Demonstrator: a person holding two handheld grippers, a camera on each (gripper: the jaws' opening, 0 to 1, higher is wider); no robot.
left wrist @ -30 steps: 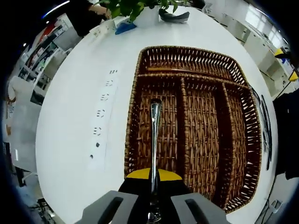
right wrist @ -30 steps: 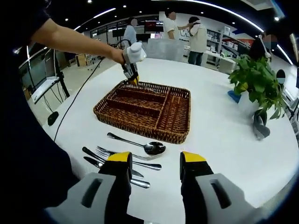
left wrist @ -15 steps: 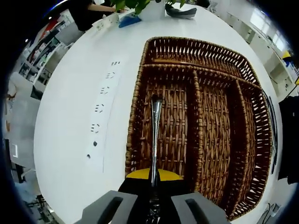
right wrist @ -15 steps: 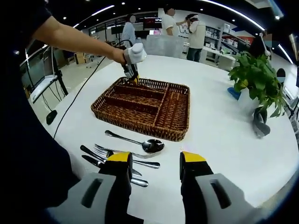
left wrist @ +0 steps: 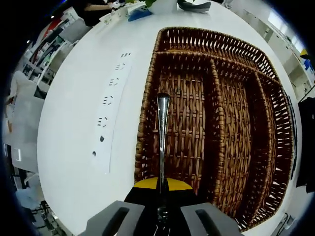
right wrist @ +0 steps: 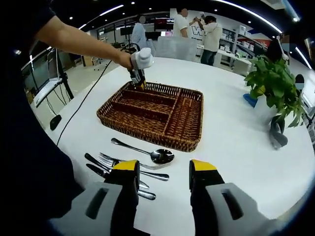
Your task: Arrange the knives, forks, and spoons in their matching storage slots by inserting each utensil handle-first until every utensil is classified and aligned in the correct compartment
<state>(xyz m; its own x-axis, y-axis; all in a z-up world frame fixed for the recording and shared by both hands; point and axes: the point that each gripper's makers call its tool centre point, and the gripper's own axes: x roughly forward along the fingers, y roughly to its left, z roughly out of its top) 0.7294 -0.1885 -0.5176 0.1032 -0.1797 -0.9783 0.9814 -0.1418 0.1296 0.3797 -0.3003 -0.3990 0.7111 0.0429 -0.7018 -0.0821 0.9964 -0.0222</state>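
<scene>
left tongs hold a utensil over the basket

the left tongs [left wrist: 158,216] are clenched on a utensil handle [left wrist: 162,137], which points out over the outermost long slot of the wicker basket [right wrist: 189,130]. in the right gripper view a bare forearm reaches across to the basket's far corner. the right tongs [right wrist: 163,184] are released, poised above the spoon [right wrist: 147,152], forks [right wrist: 115,161] and knives [right wrist: 98,166] near the table [right wrist: 236,147] edge. bare table lies right of the basket.

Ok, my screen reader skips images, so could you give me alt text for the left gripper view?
The left tongs grip a metal utensil, its handle pointing forward over the leftmost long compartment of a brown wicker tray on a white table. A white power strip lies left of the tray.
</scene>
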